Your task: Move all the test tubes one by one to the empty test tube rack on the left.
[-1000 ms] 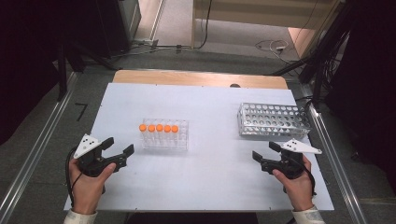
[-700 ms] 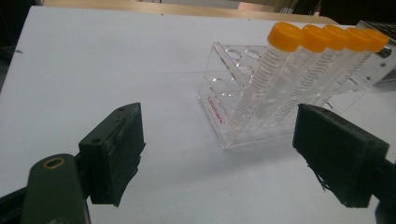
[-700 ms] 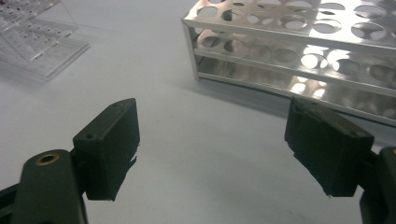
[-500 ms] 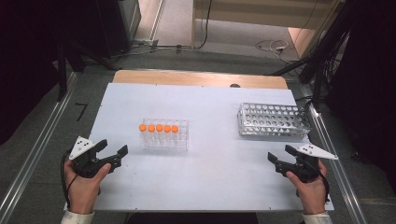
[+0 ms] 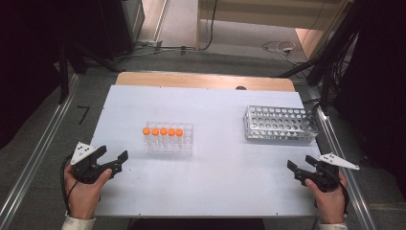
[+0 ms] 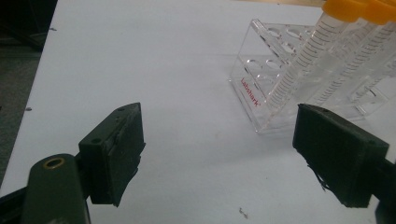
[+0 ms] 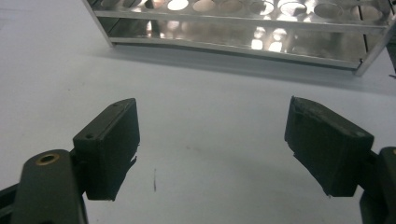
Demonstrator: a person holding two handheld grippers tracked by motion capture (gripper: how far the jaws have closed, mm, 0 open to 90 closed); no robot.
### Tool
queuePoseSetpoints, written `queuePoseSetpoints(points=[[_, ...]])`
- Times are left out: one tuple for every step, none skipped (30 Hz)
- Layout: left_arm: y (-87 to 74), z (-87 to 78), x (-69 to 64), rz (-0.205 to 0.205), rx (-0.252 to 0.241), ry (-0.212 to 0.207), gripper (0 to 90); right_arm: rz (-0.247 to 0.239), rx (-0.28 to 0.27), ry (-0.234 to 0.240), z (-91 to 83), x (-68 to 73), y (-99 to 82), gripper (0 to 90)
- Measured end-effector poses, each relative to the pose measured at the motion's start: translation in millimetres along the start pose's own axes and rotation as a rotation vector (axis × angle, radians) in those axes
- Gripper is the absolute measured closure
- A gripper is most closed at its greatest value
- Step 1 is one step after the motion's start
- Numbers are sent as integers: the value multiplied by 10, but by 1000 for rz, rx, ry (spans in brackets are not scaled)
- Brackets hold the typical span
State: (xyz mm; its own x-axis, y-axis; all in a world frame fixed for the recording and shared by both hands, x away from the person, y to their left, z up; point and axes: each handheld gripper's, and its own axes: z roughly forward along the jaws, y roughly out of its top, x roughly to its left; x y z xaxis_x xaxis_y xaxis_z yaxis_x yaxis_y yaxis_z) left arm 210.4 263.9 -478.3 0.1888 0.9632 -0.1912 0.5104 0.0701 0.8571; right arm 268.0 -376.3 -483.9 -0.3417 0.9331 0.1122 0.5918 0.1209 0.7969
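- Fingers: blocky black pads, spread wide on left gripper (image 5: 114,160) and right gripper (image 5: 300,169), holding nothing.
- Clear plastic rack (image 5: 170,141), five orange-capped tubes (image 5: 163,131), mid-worktop (image 5: 210,191), near left gripper.
- Perforated metal rack (image 5: 280,123), right rear.

Red brand word "Labmark", as far as legible, printed along the lower end wall of the clear plastic tube rack (image 6: 261,100), toward two o'clock in the left gripper view. Black graduation ticks running up the orange-capped tubes (image 6: 303,60) in that rack, any numerals beside them too small to make out. No other readable text anywhere.
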Motion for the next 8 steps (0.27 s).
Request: queuePoseSetpoints(points=[[-6,5,0,0,1,2,169,3,0,-4,-1,-14,-8,168],[-13,10,1,3,5,5,169,4,1,-8,-1,-30,-17,168],[-20,17,-1,2,7,5,169,7,5,-15,-1,-43,-26,168],[-26,23,-1,3,12,5,169,11,8,-21,0,-56,-36,168],[-34,30,-1,4,14,7,169,13,11,-25,1,-70,-47,168],[-41,36,-1,5,19,7,169,19,15,-29,-2,-79,-57,167],[-47,43,-3,5,22,9,168,21,17,-35,-6,-89,-65,167],[-53,51,-5,5,23,11,167,20,16,-41,-11,-97,-71,166]])
